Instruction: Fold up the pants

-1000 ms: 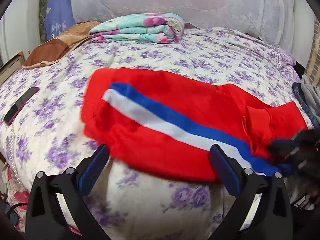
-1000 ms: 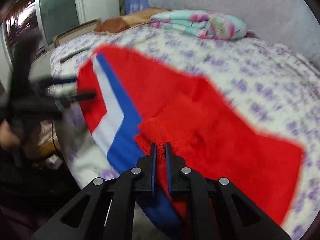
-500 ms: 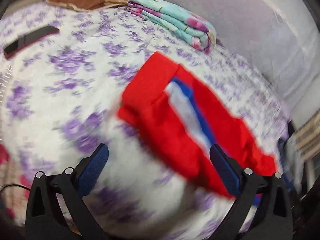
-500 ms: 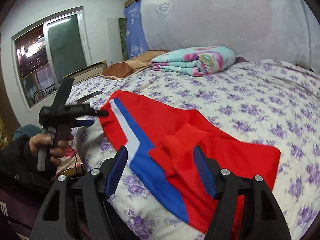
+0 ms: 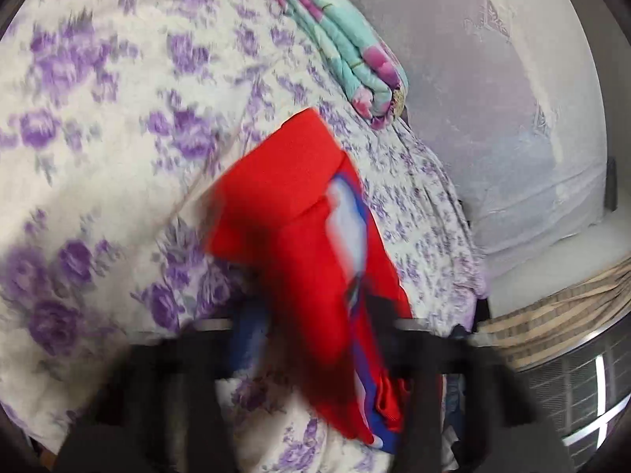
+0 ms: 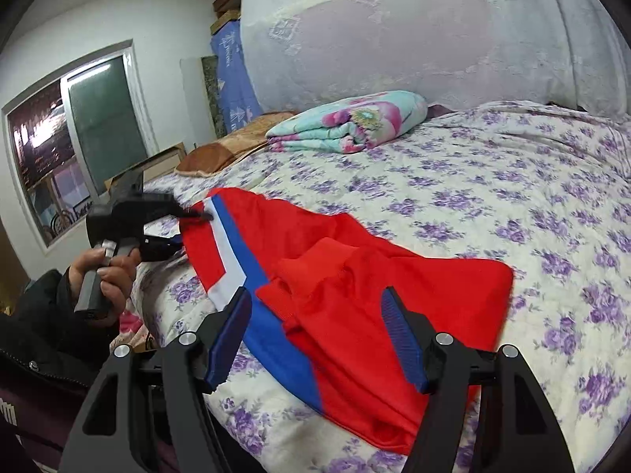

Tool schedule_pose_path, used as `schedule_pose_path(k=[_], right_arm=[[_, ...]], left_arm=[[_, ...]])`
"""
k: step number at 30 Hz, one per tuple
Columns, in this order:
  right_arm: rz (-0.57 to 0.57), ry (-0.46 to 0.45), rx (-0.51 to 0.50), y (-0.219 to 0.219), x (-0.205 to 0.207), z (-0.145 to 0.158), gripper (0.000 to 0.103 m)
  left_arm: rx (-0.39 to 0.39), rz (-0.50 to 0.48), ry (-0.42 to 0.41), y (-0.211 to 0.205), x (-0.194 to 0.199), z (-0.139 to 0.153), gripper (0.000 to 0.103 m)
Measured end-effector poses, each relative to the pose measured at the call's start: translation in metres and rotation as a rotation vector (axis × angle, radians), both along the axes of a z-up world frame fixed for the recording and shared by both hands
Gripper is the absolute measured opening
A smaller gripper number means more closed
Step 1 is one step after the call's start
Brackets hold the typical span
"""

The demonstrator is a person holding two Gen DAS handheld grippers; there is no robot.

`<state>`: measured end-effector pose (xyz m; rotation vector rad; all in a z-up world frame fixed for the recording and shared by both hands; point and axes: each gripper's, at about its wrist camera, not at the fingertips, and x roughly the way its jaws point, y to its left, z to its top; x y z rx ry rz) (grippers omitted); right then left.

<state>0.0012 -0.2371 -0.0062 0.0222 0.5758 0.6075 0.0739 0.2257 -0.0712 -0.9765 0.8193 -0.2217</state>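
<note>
The red pants (image 6: 355,276) with a white and blue side stripe lie on the floral bedspread (image 6: 493,181), folded lengthwise. My right gripper (image 6: 319,335) is open and empty, just above the pants' near end. In the right wrist view my left gripper (image 6: 193,228) is at the far-left end of the pants, fingers on either side of the hem. In the blurred left wrist view the pants (image 5: 299,236) run between my left gripper's (image 5: 311,335) fingers, which are closing around the cloth; whether they grip it I cannot tell.
A folded turquoise floral blanket (image 6: 351,122) and a brown pillow (image 6: 232,146) lie at the head of the bed. A window (image 6: 71,134) is on the left wall. A covered headboard (image 6: 414,39) stands behind.
My right gripper let go of the pants, opened and pulled back. My left gripper swung to the far hem of the pants, and its fingers have come closer together around the cloth.
</note>
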Motion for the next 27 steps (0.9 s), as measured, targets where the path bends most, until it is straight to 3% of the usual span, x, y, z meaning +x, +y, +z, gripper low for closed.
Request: schedule_pose_path(k=[1,7,10,14,17,20,23,24,25,26,27], right_arm=[[-0.007,0.000,0.006,-0.004,-0.001,0.000,0.069],[-0.080,-0.004,0.048,-0.033,-0.005,-0.001,0.069],[-0.137,-0.024,0.065,-0.053,-0.011,0.001,0.069],[-0.240,-0.074,0.107,-0.092,-0.020,0.013,0.069],[-0.314,-0.084,0.133,-0.120,-0.025,0.015,0.069],[-0.330,-0.022,0.149,-0.134,-0.022,0.005,0.069],[-0.271,0.042,0.172,-0.131,-0.017,-0.003,0.077],[-0.250,0.045,0.181,-0.129,-0.016,-0.003,0.083],[-0.219,0.048,0.192,-0.124,-0.014,0.000,0.089],[-0.194,0.049,0.201,-0.119,-0.010,0.003,0.090],[-0.174,0.051,0.209,-0.114,-0.006,0.005,0.093]], left_arm=[[-0.004,-0.006,-0.004,-0.002,0.000,0.001,0.014],[0.139,0.012,-0.076,-0.023,-0.012,0.039,0.012],[0.347,-0.040,-0.166,-0.065,-0.018,0.081,0.012],[0.720,-0.274,-0.349,-0.187,-0.036,0.132,0.012],[0.842,-0.524,-0.400,-0.269,-0.050,0.117,0.014],[0.864,-0.785,-0.291,-0.323,-0.048,0.064,0.031],[0.777,-0.831,-0.224,-0.319,-0.042,0.045,0.034],[0.743,-0.820,-0.237,-0.312,-0.043,0.052,0.041],[0.729,-0.808,-0.253,-0.308,-0.046,0.058,0.061],[0.731,-0.773,-0.290,-0.299,-0.053,0.067,0.075],[0.749,-0.732,-0.321,-0.297,-0.056,0.075,0.095]])
